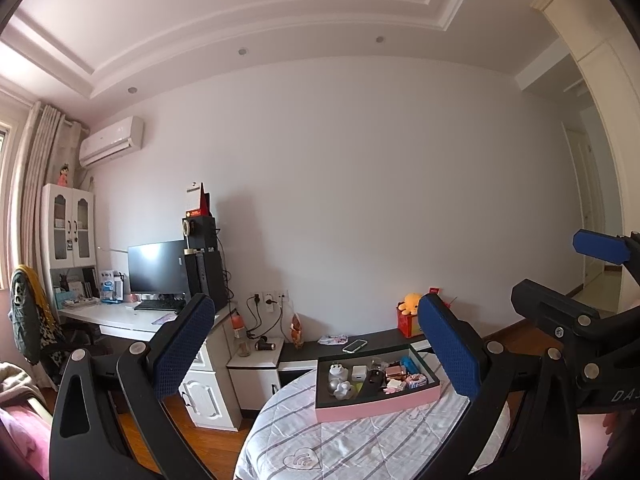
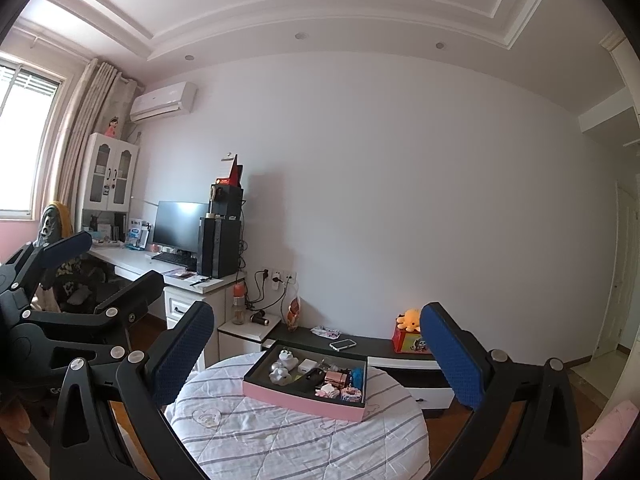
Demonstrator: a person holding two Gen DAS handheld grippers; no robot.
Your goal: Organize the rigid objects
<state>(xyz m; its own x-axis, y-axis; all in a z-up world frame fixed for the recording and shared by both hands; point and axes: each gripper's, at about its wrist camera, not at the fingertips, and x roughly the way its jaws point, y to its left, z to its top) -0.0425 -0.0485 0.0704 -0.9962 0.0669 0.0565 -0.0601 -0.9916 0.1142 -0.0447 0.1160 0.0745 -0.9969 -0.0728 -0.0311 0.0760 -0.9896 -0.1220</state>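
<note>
Both your left tool and right tool hang wide open and empty, raised well back from the tray of small items on the round tabletop. Whether sorting is ahead or done, I cannot tell.

White wall, curtained window, desk, wood floor
</note>
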